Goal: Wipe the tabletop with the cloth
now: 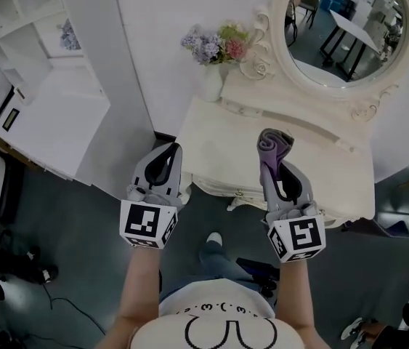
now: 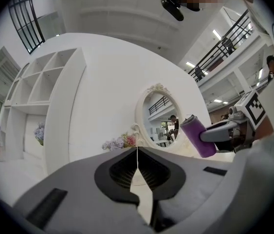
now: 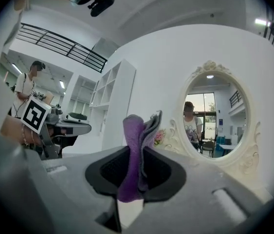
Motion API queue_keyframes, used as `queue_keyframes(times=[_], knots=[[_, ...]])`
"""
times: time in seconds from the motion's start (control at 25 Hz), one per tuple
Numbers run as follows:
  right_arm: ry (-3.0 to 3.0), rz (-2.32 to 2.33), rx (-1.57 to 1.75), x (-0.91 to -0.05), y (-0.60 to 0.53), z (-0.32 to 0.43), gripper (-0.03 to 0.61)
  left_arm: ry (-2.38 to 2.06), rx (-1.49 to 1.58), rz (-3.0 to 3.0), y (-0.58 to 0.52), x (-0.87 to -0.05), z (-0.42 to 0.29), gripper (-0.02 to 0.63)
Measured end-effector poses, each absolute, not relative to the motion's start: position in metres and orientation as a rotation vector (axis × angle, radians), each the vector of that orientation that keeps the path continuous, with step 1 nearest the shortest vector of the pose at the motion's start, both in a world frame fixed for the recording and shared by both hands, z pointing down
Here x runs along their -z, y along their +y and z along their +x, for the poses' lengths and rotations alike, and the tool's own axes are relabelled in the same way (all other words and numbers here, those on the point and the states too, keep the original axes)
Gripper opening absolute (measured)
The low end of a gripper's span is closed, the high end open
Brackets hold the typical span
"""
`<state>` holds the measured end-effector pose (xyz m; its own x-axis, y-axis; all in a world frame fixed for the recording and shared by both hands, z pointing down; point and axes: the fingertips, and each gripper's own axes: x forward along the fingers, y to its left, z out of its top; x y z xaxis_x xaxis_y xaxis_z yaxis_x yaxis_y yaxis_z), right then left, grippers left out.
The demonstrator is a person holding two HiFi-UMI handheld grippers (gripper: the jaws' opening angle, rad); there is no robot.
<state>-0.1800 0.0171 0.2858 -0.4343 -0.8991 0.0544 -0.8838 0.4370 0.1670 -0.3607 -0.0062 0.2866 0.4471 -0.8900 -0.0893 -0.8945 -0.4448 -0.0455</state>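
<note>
A folded purple and grey cloth [image 1: 274, 147] sticks up from my right gripper [image 1: 277, 167], which is shut on it above the front of the white dressing table [image 1: 226, 155]. In the right gripper view the cloth [image 3: 137, 150] is pinched between the jaws. My left gripper [image 1: 162, 164] is shut with nothing in it, held at the table's front left corner. The left gripper view shows its jaws [image 2: 137, 165] meeting, and the cloth [image 2: 197, 135] off to the right.
A vase of flowers [image 1: 214, 58] stands at the table's back left. An oval mirror [image 1: 343, 27] in an ornate frame rises behind the tabletop. White shelving [image 1: 37, 64] stands to the left. The person's shoe [image 1: 213, 239] and a dark floor lie below.
</note>
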Motion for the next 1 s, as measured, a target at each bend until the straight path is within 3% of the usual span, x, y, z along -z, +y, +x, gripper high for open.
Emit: queue_keyframes(times=[0.4, 1.0], knots=[[-2.574, 1.472, 0.072, -0.316, -0.11, -0.173, 0.077, 1.732, -0.013, -2.564, -0.113, -0.306, -0.363, 0.003], [-2.47, 1.232, -0.099, -0.407, -0.212, -0.24, 0.077, 1.733, 0.127, -2.662, -0.198, -0.35, -0.399, 0.003]])
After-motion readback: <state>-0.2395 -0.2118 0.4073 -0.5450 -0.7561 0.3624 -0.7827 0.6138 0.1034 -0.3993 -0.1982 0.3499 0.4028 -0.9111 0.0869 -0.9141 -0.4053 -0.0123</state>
